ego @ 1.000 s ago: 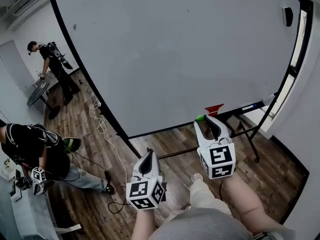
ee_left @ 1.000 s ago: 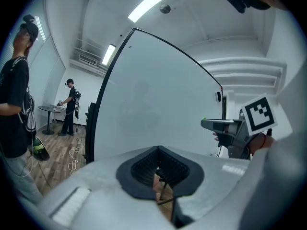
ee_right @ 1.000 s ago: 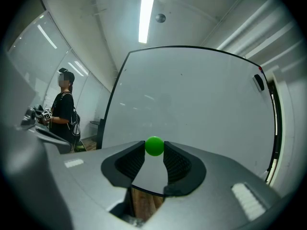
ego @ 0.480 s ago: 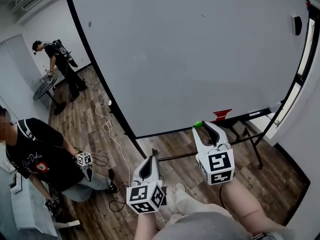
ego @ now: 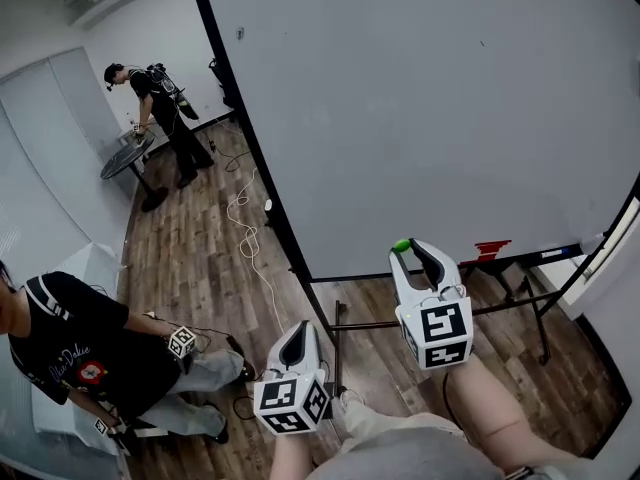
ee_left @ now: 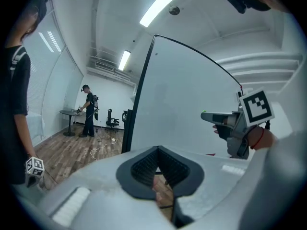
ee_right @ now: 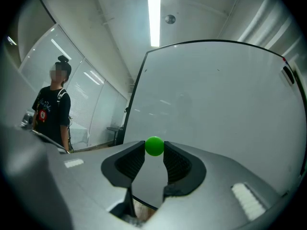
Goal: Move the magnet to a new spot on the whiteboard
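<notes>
A small round green magnet is pinched between the tips of my right gripper, held in the air a little way off the big whiteboard. In the head view the magnet shows at the tip of the right gripper, near the lower edge of the whiteboard. My left gripper hangs lower and to the left, jaws closed with nothing between them; its own view shows the closed gripper and, off to the right, the right gripper with the green magnet.
The whiteboard stands on a black frame with a tray holding a red eraser and a marker. A white cable trails on the wood floor. One person stands by a round table, another is close at left.
The head view has swung left and down, so the board now sits further right. The right gripper keeps its hold on the green magnet. The near person at left has moved.
</notes>
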Motion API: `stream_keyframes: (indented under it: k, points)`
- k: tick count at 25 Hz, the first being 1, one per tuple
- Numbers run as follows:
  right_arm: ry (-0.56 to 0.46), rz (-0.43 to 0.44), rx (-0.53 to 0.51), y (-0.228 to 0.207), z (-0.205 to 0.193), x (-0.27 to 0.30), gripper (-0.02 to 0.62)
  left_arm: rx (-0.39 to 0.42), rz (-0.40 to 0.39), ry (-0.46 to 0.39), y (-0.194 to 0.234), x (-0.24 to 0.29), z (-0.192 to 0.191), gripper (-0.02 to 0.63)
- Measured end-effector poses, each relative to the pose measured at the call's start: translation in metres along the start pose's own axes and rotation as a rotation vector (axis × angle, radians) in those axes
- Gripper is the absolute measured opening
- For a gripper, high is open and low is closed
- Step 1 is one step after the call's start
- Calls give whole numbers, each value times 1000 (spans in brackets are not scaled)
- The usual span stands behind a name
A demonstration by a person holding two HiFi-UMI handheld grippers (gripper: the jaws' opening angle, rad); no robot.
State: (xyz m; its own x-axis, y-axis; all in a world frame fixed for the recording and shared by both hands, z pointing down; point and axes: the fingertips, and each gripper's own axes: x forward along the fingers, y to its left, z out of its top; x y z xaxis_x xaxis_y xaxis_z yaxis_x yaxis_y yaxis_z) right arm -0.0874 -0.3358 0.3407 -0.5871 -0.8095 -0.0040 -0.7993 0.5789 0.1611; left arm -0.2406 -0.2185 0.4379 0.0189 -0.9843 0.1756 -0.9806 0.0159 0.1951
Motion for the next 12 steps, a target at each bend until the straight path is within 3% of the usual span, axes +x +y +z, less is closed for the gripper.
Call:
stream_keyframes:
  k: [12]
  points:
    - [-36, 62, -18, 40, 22, 86, 121, -1, 29, -22, 53, 31, 22, 5]
